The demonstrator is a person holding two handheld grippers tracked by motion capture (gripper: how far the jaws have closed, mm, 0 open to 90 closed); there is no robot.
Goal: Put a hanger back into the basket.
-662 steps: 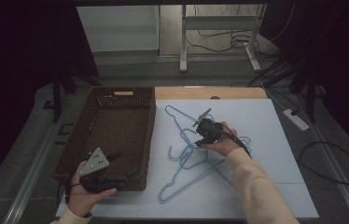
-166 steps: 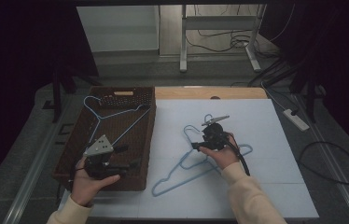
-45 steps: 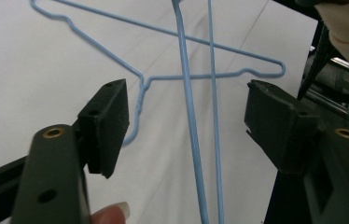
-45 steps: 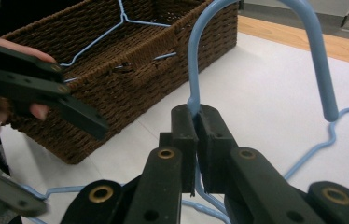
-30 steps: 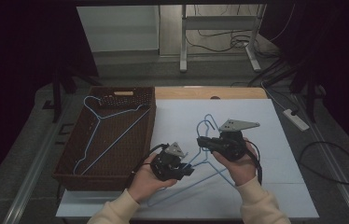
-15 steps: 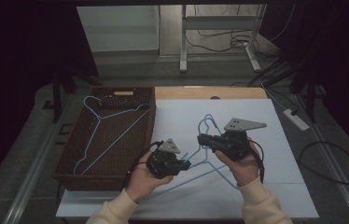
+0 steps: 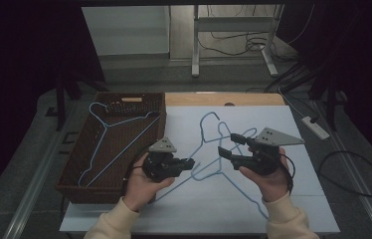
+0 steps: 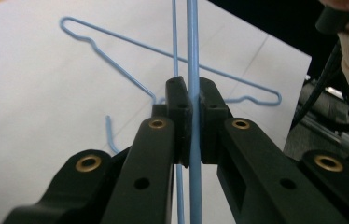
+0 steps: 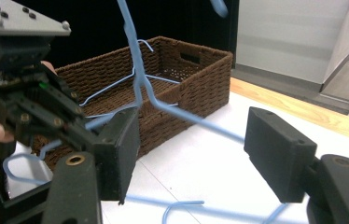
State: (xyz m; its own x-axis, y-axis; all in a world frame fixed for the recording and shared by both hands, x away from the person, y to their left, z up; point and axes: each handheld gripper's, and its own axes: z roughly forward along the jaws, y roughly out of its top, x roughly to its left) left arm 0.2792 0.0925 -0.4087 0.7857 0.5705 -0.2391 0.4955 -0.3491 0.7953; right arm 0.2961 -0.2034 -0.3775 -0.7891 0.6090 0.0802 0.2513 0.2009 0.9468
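Note:
My left gripper [image 7: 192,163] [image 8: 190,93] is shut on the wire of a blue hanger [image 7: 205,134] [image 8: 192,42], holding it tilted up off the white table sheet [image 7: 253,219]. My right gripper [image 7: 229,144] [image 9: 191,154] faces it from the right with its jaws open. The lifted hanger's shoulder wire [image 9: 186,116] crosses the gap between those jaws and touches neither. A second blue hanger [image 7: 224,130] [image 8: 116,36] lies flat on the sheet under it. A third blue hanger [image 7: 107,127] [image 9: 112,93] lies in the brown wicker basket [image 7: 89,191] [image 9: 196,88] at the left.
The basket stands along the table's left side, close to the left hand. A strip of bare wood [image 7: 224,99] runs along the table's far edge. On the floor at the right lie a power strip [image 7: 316,127] and cables.
Since the oldest frame a hanger has gone into the basket. In the last second my left gripper drifted slightly left and up with the hanger; the right gripper shifted slightly right, still open.

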